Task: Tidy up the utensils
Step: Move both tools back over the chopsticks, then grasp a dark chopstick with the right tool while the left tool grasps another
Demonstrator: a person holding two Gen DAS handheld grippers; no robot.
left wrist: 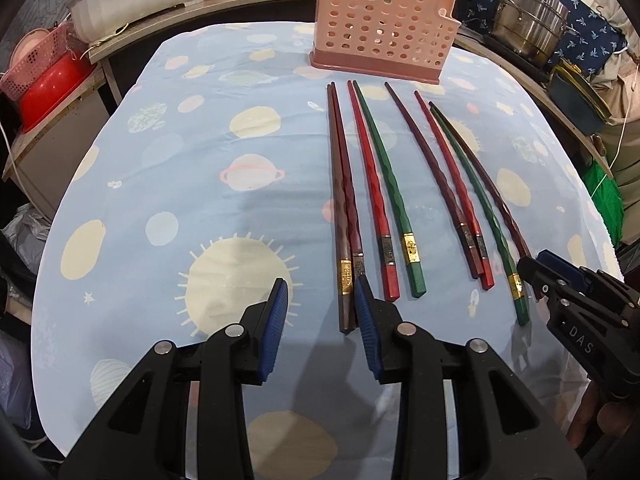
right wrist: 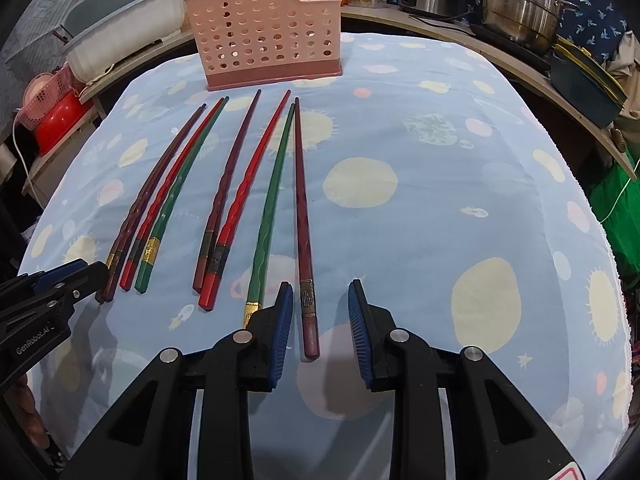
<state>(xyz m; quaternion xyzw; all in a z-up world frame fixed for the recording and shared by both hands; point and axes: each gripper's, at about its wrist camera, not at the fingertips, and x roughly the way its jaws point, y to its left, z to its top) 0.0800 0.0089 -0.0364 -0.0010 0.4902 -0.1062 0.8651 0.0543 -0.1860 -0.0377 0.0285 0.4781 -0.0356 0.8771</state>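
**Sorting chopsticks beside a perforated pink holder**

Eight lacquered chopsticks are laid out before the pink perforated plastic holder (right wrist: pixel 264 28). The dark maroon chopstick (right wrist: pixel 306 272) lies untouched between the right gripper's (right wrist: pixel 318 312) parted pads. The left gripper (left wrist: pixel 322 308) is likewise released, beside the brown pair (left wrist: pixel 344 240).

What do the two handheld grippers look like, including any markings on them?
Both are black plastic with blue ribbed pads and round silver pivot pins. The left gripper reads "GenRobot.AI" on its side in the right wrist view; the right gripper reads "DAS" in the left wrist view. No cables or sleeves show.
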